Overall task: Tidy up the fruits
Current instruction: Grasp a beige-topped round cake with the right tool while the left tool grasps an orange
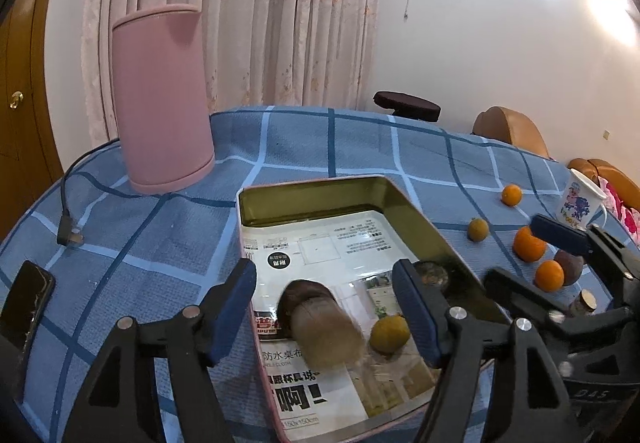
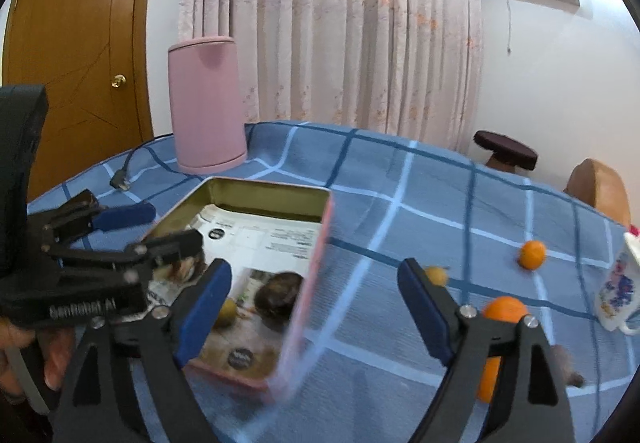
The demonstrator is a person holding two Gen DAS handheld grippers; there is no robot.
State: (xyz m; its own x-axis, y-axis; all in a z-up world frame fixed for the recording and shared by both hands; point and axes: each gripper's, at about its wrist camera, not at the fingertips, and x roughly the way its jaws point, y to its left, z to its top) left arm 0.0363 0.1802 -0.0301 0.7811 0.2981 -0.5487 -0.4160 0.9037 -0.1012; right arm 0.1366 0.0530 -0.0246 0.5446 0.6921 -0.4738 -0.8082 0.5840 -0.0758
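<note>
A paper-lined metal tray (image 1: 416, 205) (image 2: 264, 193) lies on the blue checked cloth. My left gripper (image 1: 326, 317) is open above it. A brown fruit (image 1: 316, 317), blurred, is between its fingers over the tray and is not gripped. A yellow-green citrus (image 1: 389, 333) (image 2: 228, 309) and a dark fruit (image 1: 432, 273) (image 2: 280, 293) lie in the tray. My right gripper (image 2: 316, 315) is open and empty over the tray's right edge. Oranges (image 1: 529, 245) (image 2: 532, 254) lie on the cloth to the right.
A pink cylinder (image 1: 164, 103) (image 2: 206, 105) stands behind the tray, with a cable plug (image 1: 70, 237) nearby. A phone (image 1: 24, 307) lies at the left edge. A white printed mug (image 1: 582, 201) (image 2: 616, 295) stands at the right. A stool (image 2: 506, 153) and chairs are beyond.
</note>
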